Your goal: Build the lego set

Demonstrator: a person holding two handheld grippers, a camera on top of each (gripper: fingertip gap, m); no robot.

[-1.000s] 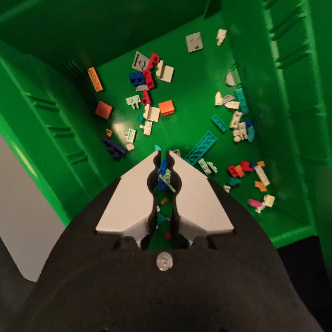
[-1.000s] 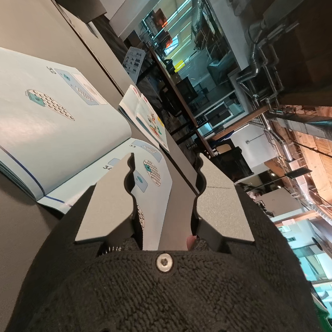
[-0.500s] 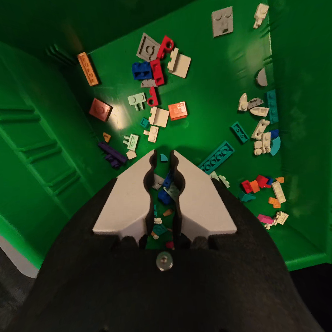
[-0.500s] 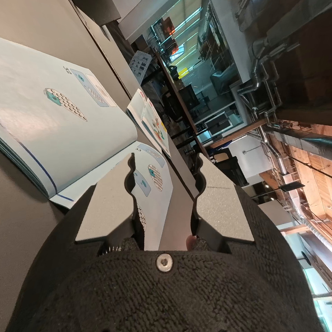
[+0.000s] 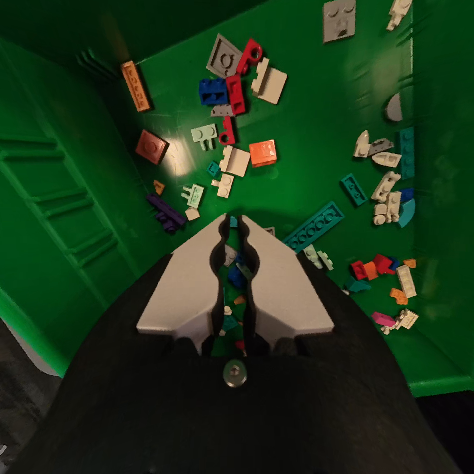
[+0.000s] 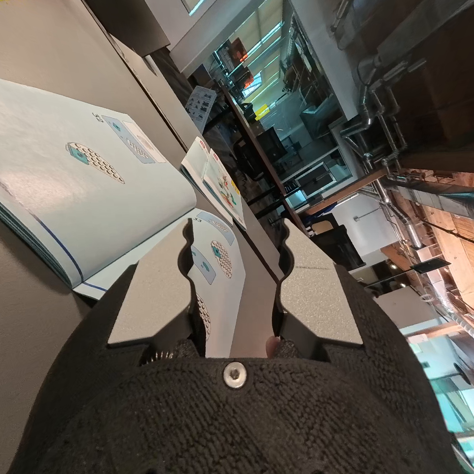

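The left gripper (image 5: 233,221) points down into a green bin (image 5: 64,195) whose floor is strewn with loose lego pieces; its jaws stand nearly together, only a narrow slit between the tips, and whether they pinch anything cannot be told, since the small teal piece (image 5: 233,221) seen at the tips may simply lie on the floor beneath. Taking the gripper's tips as the landmark: a long teal plate (image 5: 314,227) lies just to the right of them, slanting up and away; a purple piece (image 5: 166,214) sits to the left near the bin's wall; an orange brick (image 5: 263,153) and a cream tile (image 5: 235,160) lie beyond the tips, with a blue brick (image 5: 213,91), red pieces (image 5: 236,93) and a grey square plate (image 5: 224,58) farther on; a cluster of red and orange bits (image 5: 372,267) lies well to the right, nearer the camera.

The right gripper (image 6: 236,230) is held wide open and grips nothing; it lies low over a grey table (image 6: 38,320), and an open instruction booklet (image 6: 89,184) spreads to its left and under its left finger; a second booklet (image 6: 218,179) lies beyond the tips.
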